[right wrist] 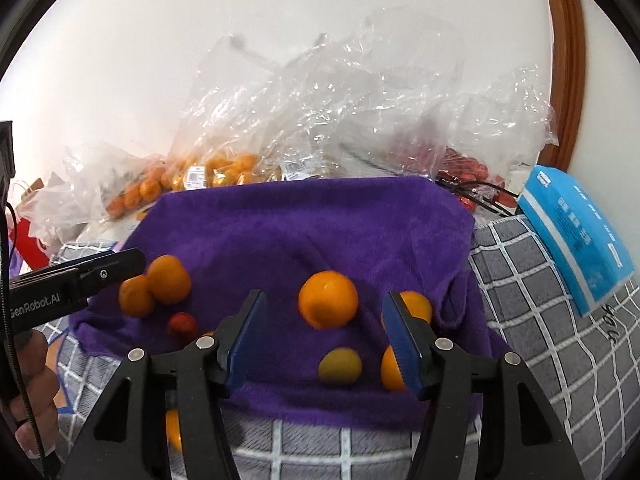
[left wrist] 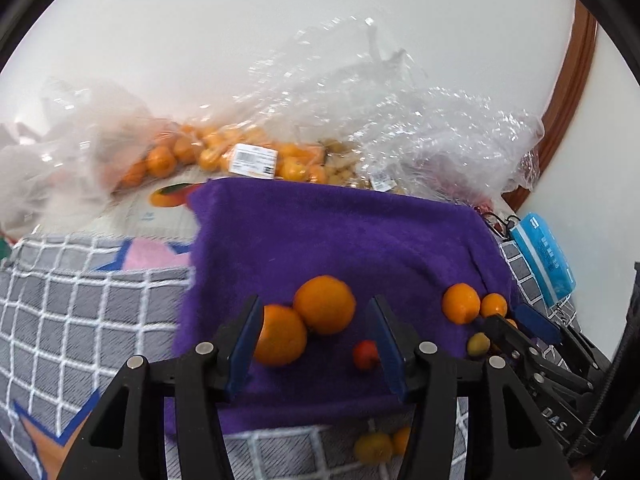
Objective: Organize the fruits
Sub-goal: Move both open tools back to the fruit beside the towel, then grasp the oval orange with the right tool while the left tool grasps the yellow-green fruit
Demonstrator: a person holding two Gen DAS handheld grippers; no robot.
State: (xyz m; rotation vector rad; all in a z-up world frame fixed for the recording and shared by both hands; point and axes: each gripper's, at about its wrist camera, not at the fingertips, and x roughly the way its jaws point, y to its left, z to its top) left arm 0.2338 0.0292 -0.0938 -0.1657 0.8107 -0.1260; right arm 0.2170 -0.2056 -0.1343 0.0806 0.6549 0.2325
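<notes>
left wrist view: left hand-held gripper (left wrist: 316, 344) w/ jaws apart, holding nothing, above a purple towel (left wrist: 340, 240); two oranges (left wrist: 324, 304) touch just by its left finger, a small red fruit (left wrist: 365, 354) by the right. right wrist view: right hand-held gripper (right wrist: 324, 340) also apart & empty, an orange (right wrist: 328, 299) and a yellow-green fruit (right wrist: 340, 365) between its fingers on the towel, bagged fruit (right wrist: 224, 172) behind.

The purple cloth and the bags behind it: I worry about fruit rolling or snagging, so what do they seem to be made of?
The purple cloth looks like soft plush fabric, perhaps fleece or towelling: matte, fuzzy nap, rumpled folds. The bags look like thin clear plastic film: glossy, crinkled, see-through to the oranges inside.
</notes>
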